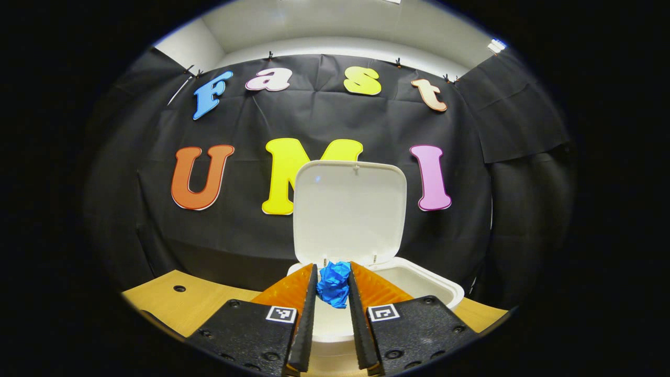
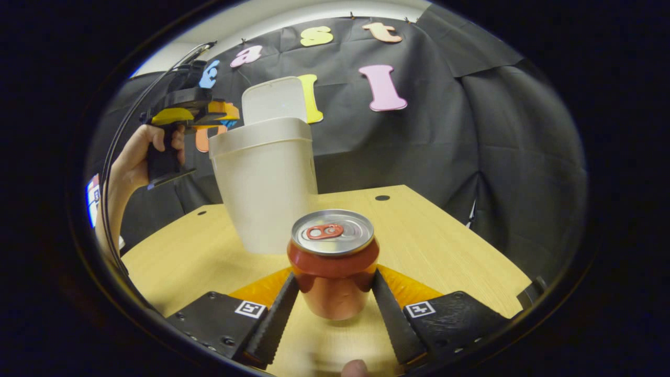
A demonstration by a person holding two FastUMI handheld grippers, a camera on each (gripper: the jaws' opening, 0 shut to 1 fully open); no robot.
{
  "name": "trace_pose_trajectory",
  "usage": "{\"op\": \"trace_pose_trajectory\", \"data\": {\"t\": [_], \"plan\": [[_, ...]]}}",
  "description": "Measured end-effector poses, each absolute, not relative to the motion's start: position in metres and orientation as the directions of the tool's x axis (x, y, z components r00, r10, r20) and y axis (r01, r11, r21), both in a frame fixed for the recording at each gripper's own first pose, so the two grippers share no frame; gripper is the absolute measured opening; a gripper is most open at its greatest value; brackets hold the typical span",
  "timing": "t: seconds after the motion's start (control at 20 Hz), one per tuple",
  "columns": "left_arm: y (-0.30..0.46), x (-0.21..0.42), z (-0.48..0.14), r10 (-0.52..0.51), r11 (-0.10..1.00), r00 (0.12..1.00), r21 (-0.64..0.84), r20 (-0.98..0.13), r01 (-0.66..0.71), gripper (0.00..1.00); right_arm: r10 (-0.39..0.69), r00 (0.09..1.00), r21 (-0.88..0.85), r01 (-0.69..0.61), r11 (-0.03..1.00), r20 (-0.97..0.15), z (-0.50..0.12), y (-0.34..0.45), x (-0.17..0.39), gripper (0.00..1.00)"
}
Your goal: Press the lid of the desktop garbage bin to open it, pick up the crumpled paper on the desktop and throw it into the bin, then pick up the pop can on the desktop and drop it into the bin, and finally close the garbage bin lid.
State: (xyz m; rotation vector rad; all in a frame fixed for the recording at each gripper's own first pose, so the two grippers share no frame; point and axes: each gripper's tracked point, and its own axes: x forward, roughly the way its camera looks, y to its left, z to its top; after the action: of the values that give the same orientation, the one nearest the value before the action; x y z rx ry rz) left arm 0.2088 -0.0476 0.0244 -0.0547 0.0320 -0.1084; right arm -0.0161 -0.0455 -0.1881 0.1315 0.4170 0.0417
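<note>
Left gripper (image 1: pixel 333 285) pinches paper (image 1: pixel 335 283) over the open bin (image 1: pixel 429 285) — next I release; right gripper (image 2: pixel 335 293) flanks the can (image 2: pixel 333 262) — grip uncertain.

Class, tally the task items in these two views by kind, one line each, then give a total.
Garbage bin, lid up: 1
Crumpled paper: 1
Pop can: 1
Total: 3
</note>
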Motion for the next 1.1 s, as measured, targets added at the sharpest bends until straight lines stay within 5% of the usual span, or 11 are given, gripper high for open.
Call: {"op": "trace_pose_trajectory", "data": {"t": [0.15,0.2,0.25,0.3,0.35,1.1], "plan": [[-0.044,0.207,0.021,-0.104,0.993,0.994,-0.058,-0.045,0.101,0.41,0.063,0.914,0.133,-0.010,0.991,-0.401,-0.188,-0.047,-0.018,0.82],[-0.045,0.206,0.022,-0.109,0.992,0.993,-0.067,-0.039,0.107,0.62,0.062,0.915,0.136,-0.008,0.991,-0.400,-0.186,-0.047,-0.017,0.81],[-0.045,0.205,0.025,-0.110,0.992,0.993,-0.071,-0.030,0.107,0.67,0.061,0.916,0.138,-0.007,0.990,-0.397,-0.184,-0.047,-0.017,0.81],[-0.043,0.205,0.027,-0.107,0.992,0.994,-0.069,-0.025,0.105,0.97,0.061,0.917,0.137,-0.007,0.991,-0.395,-0.182,-0.047,-0.017,0.81],[-0.040,0.203,0.029,-0.100,0.993,0.995,-0.065,-0.022,0.099,0.91,0.060,0.919,0.133,-0.008,0.991,-0.391,-0.182,-0.045,-0.018,0.81],[0.022,0.122,0.028,-0.043,0.998,0.999,-0.048,-0.019,0.042,0.96,0.084,0.937,0.085,-0.059,0.995,-0.338,-0.150,-0.019,-0.017,0.81]]}}
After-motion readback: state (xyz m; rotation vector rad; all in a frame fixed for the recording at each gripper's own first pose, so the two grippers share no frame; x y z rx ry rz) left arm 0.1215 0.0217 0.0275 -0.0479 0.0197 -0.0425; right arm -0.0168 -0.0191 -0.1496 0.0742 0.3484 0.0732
